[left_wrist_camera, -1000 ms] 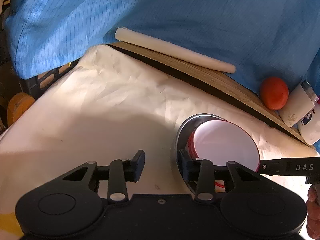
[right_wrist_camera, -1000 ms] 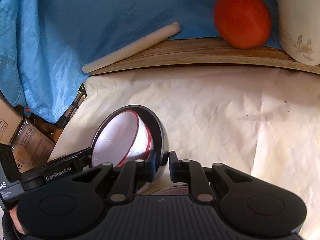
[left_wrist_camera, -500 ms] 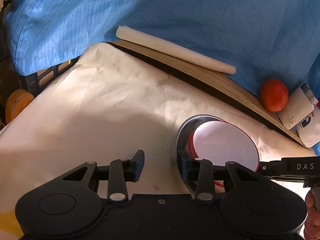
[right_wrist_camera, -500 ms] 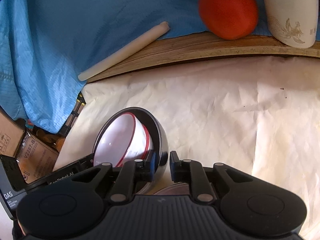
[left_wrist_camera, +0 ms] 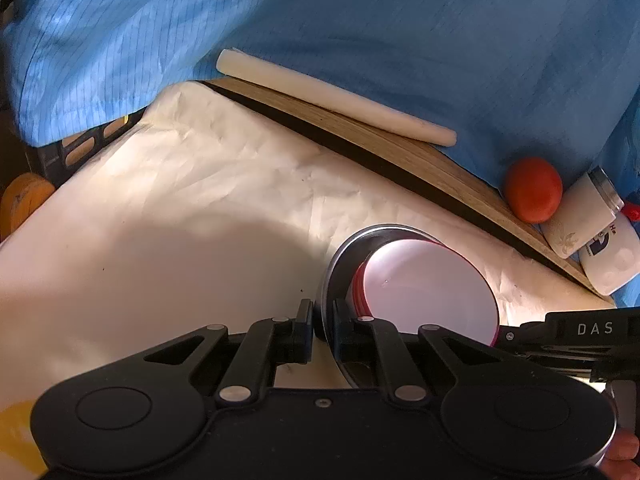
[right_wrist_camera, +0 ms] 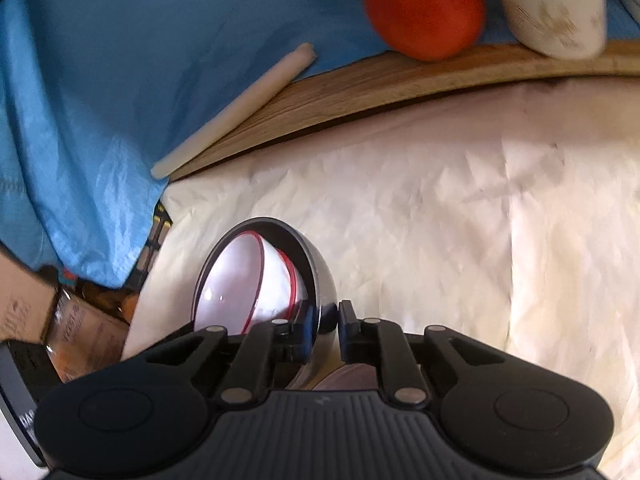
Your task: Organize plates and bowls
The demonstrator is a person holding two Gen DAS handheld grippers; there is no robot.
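You had both tongs pinching opposite edges of the round stainless-steel bowl (left_wrist_camera: 340, 264), which held the nested white bowls with red rims (left_wrist_camera: 432, 288) low and right of centre in the left view, tipped on the cream paper-covered surface (left_wrist_camera: 200, 208). The left tongs (left_wrist_camera: 322, 320) were clamped on its thin rim, the right tongs (right_wrist_camera: 326, 320) likewise in the lower middle of the right view. With only rim grips, an uneven lift could tilt the steel bowl further and let the white bowls slide out, or the smooth metal could slip free. A second earlier your left tongs stood spread, one finger beside the rim; now they had closed on it.
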